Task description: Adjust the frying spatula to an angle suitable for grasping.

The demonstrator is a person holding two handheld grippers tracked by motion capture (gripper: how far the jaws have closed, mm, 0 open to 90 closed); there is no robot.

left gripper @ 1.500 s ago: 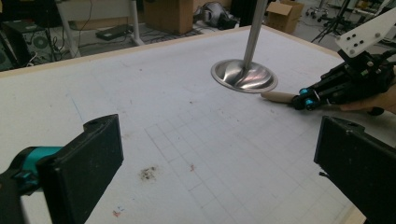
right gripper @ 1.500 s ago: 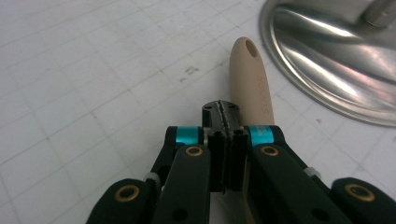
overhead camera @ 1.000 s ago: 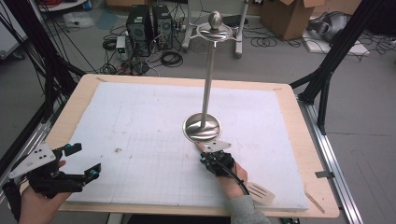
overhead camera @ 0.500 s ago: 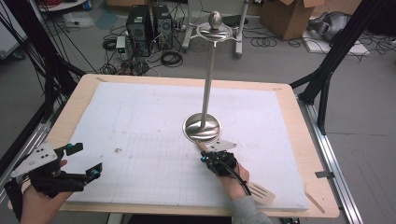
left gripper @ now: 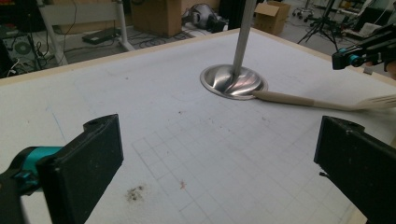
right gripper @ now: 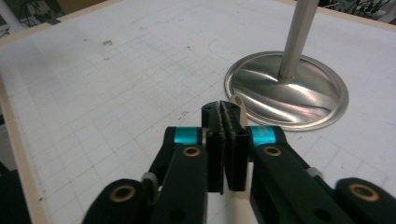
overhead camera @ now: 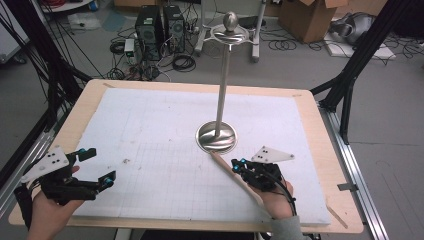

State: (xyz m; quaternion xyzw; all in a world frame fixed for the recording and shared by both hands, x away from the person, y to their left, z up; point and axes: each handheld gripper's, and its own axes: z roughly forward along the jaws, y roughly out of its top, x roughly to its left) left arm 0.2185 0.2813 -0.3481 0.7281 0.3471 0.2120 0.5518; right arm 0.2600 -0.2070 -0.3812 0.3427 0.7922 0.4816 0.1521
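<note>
The right gripper [overhead camera: 239, 165] clamps its jaws on the light, stiff wooden spatula [overhead camera: 235, 176] mid-handle near the counter's front edge.

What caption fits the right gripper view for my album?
Black right claw clamped on a pale wooden spatula handle, pointing toward the shiny round metal stand base on a white gridded mat.

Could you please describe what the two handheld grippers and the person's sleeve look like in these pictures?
Both the left gripper and the right gripper are black, with teal bands near the jaws. Each carries a pale grey three-cornered plate with small dark holes. The right gripper's arms have brass-coloured rivets, its pads are ribbed, and a black cable trails back over the hand. A grey sleeve cuff covers the right wrist.
</note>
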